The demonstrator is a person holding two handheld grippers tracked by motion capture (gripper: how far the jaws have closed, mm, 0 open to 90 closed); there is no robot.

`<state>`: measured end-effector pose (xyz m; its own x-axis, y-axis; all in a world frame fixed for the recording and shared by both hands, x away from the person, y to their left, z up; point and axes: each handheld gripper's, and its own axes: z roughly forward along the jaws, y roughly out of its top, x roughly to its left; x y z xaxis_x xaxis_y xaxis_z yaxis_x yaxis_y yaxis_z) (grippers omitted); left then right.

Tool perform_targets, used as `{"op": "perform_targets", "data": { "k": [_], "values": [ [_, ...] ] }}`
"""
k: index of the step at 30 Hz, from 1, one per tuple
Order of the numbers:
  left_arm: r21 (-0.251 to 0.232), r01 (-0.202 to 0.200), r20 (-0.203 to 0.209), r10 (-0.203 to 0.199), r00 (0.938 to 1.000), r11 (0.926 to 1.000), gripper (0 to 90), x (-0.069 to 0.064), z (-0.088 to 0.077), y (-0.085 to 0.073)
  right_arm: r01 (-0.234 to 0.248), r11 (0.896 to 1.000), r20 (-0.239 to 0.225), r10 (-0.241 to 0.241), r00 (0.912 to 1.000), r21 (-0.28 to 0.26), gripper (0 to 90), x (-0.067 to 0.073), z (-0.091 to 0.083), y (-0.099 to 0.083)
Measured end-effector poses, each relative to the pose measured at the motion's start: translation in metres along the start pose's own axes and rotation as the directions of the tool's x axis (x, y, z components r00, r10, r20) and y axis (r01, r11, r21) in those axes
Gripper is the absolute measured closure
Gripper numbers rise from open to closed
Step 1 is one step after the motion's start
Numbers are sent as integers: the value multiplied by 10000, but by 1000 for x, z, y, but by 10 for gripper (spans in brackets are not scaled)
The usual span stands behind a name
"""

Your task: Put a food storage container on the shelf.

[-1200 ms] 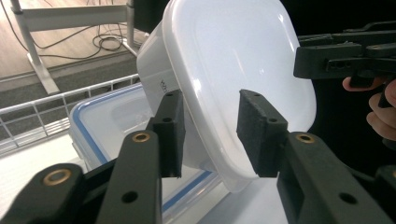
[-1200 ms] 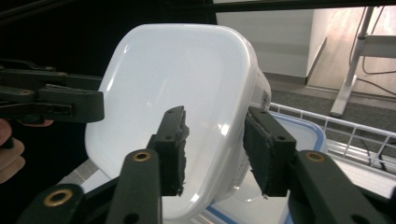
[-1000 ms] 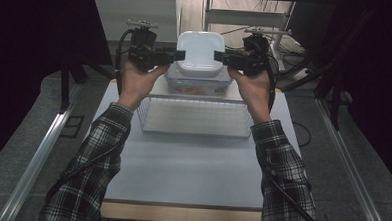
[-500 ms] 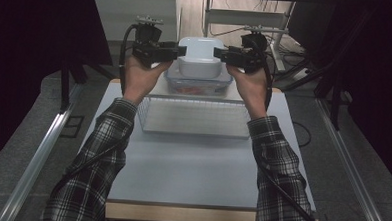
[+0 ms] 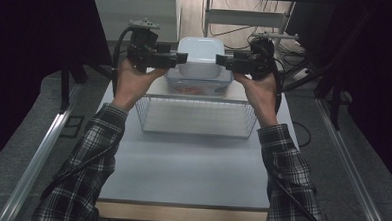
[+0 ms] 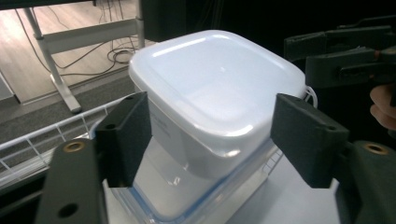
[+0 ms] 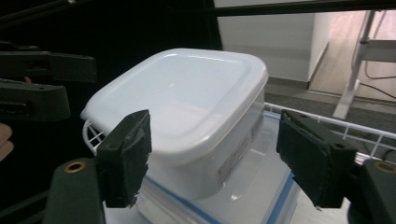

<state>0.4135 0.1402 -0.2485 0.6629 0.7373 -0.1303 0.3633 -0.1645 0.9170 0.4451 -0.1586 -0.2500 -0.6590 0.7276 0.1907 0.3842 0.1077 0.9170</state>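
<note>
High view: near the top centre of the frame a white lidded tub [image 5: 200, 54] sits on a clear container with a blue-rimmed lid [image 5: 199, 83], the stack standing at the far end of a pale table [image 5: 191, 165]. Just below the stack in the frame lies a white wire basket [image 5: 197, 116]. The left gripper [image 5: 178, 59] reaches in from the left of the tub and the right gripper [image 5: 218, 61] from the right, each held by a hand in a plaid sleeve [image 5: 89, 151].

In the left gripper view, the black jaws stand apart, one at lower left and one at right of the frame, flanking the tub [image 6: 215, 88] without touching it; the other gripper [image 6: 345, 56] shows at upper right. In the right gripper view, the jaws are likewise spread wide on either side of the tub [image 7: 187, 102], with the blue-rimmed container [image 7: 247, 196] beneath it and basket wires [image 7: 327, 122] at right.
</note>
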Motion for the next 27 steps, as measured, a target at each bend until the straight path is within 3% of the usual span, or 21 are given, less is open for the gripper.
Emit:
{"op": "perform_targets", "data": {
  "k": [5,9,27],
  "values": [
    [61,87,93,-87,9999,9999,195,1,-5,-11,378,9993,-209,-377,9991,36,214,4,-7,-7],
    [120,109,256,-112,9996,9999,146,3,-8,-20,354,9994,-483,-355,9982,-40,191,5,-10,-12],
    [100,-480,532,474,9975,9988,62,-2,-13,-59,967,9948,-852,-937,9920,313,90,16,-13,-35]
  ]
}}
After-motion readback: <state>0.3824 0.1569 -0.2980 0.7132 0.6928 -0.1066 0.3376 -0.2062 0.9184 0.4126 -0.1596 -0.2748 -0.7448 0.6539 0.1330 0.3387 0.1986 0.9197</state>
